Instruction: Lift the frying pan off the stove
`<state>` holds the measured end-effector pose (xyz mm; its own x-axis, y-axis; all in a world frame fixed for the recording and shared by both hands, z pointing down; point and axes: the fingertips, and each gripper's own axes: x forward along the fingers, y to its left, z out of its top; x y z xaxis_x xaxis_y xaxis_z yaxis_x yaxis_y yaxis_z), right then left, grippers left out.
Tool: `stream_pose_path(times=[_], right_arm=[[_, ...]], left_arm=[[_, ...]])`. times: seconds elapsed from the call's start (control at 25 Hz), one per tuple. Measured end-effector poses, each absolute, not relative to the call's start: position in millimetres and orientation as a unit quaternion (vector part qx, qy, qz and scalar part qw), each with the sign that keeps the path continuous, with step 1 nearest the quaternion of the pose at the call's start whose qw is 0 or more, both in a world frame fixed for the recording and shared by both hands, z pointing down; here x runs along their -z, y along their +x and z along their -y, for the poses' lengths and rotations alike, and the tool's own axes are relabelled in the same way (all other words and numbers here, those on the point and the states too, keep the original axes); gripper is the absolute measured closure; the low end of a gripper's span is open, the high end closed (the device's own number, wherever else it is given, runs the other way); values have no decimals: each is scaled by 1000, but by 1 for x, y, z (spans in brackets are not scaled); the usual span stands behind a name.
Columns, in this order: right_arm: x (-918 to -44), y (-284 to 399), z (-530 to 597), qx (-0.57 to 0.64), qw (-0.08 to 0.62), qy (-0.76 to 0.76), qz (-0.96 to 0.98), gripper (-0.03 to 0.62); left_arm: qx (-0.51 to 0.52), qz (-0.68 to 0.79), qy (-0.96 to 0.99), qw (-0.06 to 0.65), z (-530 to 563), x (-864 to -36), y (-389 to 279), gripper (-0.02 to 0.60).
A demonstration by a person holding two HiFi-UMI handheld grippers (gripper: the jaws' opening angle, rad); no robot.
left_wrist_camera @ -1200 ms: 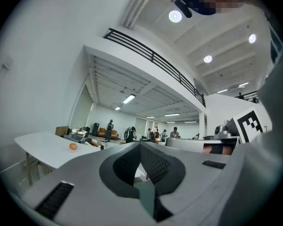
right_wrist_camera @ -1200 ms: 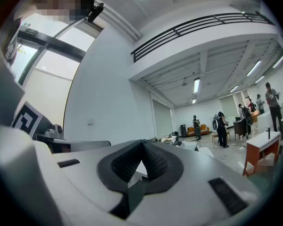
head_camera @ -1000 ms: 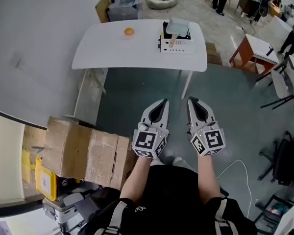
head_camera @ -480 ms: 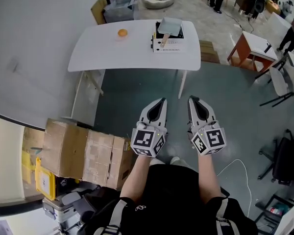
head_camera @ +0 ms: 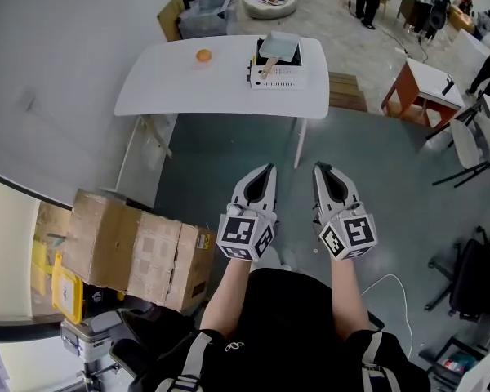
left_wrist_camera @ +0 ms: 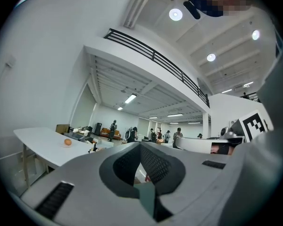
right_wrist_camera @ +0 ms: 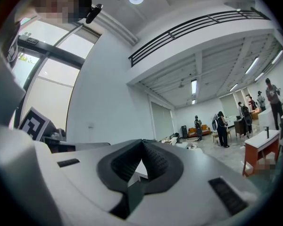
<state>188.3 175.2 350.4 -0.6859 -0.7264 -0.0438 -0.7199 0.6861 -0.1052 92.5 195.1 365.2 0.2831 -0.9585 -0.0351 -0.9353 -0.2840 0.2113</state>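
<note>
On a white table [head_camera: 171, 88] some way ahead stands a small white stove [head_camera: 279, 73] with a square grey frying pan [head_camera: 280, 46] on it, its wooden handle pointing toward me. Both grippers are held close to my body, far short of the table. My left gripper [head_camera: 269, 170] is shut with nothing in it. Beside it, my right gripper [head_camera: 319, 168] is also shut and holds nothing. In the left gripper view the table [left_wrist_camera: 42, 142] shows far off at the left, beyond the shut left gripper [left_wrist_camera: 140, 145]. The right gripper view shows only the shut right gripper [right_wrist_camera: 142, 142] against the hall.
An orange [head_camera: 203, 55] lies on the table left of the stove. Cardboard boxes [head_camera: 135, 251] stand on the floor at my left. A wooden step [head_camera: 345, 92] sits right of the table, a red-legged table [head_camera: 425, 88] and chairs beyond. People stand far off at the back.
The view has shifted slightly as I moved; the table and stove sit a little higher and further left in the head view. Both grippers keep their pose and stay shut.
</note>
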Motion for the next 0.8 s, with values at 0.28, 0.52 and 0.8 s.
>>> stream_pose_path(times=[0.28, 0.52, 0.8], right_arm=[[-333, 206, -160, 22, 60, -396, -916, 589], [-334, 226, -130, 6, 59, -417, -907, 589], [-326, 224, -87, -10, 71, -430, -900, 589]], left_arm=[[88, 596, 796, 57, -179, -349, 99, 582], [111, 594, 795, 59, -146, -353, 94, 581], [129, 591, 795, 51, -107, -351, 74, 581]])
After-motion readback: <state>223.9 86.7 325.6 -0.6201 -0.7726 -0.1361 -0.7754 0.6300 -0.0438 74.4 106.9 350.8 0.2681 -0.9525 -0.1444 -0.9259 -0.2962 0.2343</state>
